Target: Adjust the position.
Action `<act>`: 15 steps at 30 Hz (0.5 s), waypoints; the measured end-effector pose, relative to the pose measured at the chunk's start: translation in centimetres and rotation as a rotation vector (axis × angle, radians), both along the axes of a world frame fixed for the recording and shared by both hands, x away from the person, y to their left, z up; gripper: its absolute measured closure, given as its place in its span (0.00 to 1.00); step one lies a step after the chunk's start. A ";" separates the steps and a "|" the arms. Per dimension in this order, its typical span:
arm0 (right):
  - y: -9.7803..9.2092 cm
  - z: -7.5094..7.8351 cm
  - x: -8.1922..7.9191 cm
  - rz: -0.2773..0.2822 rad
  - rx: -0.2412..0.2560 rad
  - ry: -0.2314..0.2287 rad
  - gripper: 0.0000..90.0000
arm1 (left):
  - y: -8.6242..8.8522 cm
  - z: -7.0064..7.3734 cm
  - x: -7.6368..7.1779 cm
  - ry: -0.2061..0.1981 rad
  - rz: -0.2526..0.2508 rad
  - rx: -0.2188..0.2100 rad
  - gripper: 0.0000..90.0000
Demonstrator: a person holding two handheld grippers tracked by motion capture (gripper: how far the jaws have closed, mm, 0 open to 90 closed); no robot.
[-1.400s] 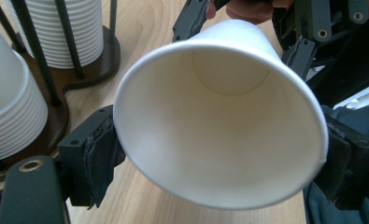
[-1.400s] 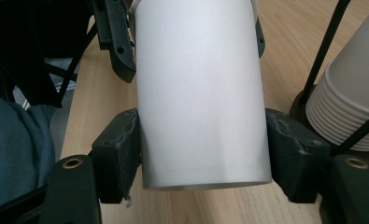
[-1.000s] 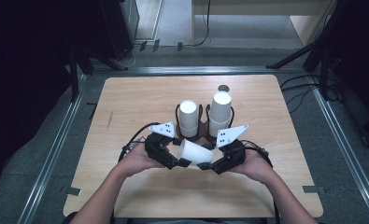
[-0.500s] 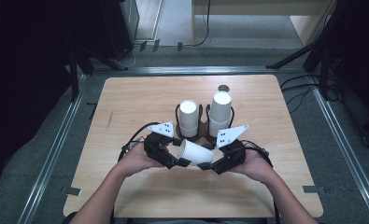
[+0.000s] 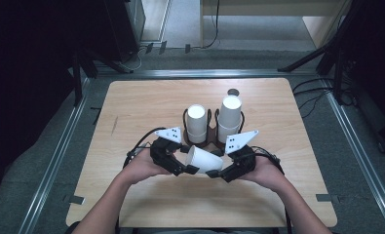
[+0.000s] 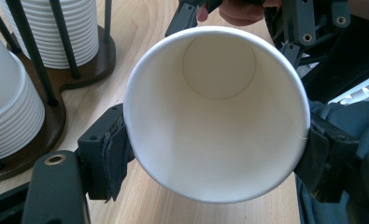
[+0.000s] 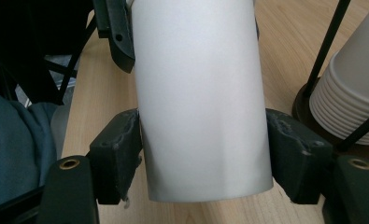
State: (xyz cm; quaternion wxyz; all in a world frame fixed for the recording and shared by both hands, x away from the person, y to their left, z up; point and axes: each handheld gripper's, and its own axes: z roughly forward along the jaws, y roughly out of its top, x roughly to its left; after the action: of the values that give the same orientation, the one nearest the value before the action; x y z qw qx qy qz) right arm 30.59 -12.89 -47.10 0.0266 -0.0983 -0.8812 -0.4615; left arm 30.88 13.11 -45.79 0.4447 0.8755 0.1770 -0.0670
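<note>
Table [image 5: 131,112] — cup rack [image 5: 212,139] at 12 o'clock from the cup [image 5: 203,159]. Cup lies sideways, axis 9–3. L gripper [image 5: 185,168] clamped at rim end, R gripper [image 5: 214,173] clamped at base end — both equally near.

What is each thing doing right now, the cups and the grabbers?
Paper cup: lying sideways, off the table, held at both ends.
Left gripper: shut on the cup's rim end.
Right gripper: shut on the cup's base end.
Two cup stacks: upside down in the cup holder.
</note>
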 end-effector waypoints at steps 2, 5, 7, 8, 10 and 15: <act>0.0 0.0 0.0 -0.004 -0.002 0.004 0.33 | 0.0 0.0 0.0 0.000 -0.002 0.001 0.25; 0.1 0.0 0.0 -0.001 -0.011 0.010 0.29 | 0.0 0.4 0.0 -0.009 -0.009 0.014 0.25; 0.2 0.0 0.0 -0.011 -0.014 0.023 0.25 | 0.0 0.8 0.0 -0.017 -0.014 0.038 0.25; 0.2 -0.1 0.0 -0.014 -0.019 0.020 0.25 | 0.1 0.9 0.1 -0.020 -0.016 0.044 0.25; 0.3 -0.1 0.1 -0.014 -0.023 0.021 0.25 | 0.1 1.1 0.2 -0.018 -0.017 0.052 0.25; 0.3 -0.4 0.1 -0.032 -0.044 0.017 0.25 | -0.1 2.1 0.5 -0.037 -0.030 0.126 0.25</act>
State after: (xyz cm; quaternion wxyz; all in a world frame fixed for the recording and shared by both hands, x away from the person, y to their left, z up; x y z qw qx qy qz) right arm 30.67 -12.61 -47.53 0.0247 -0.1168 -0.8892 -0.4417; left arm 31.42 12.96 -43.74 0.3910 0.9053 0.1596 -0.0462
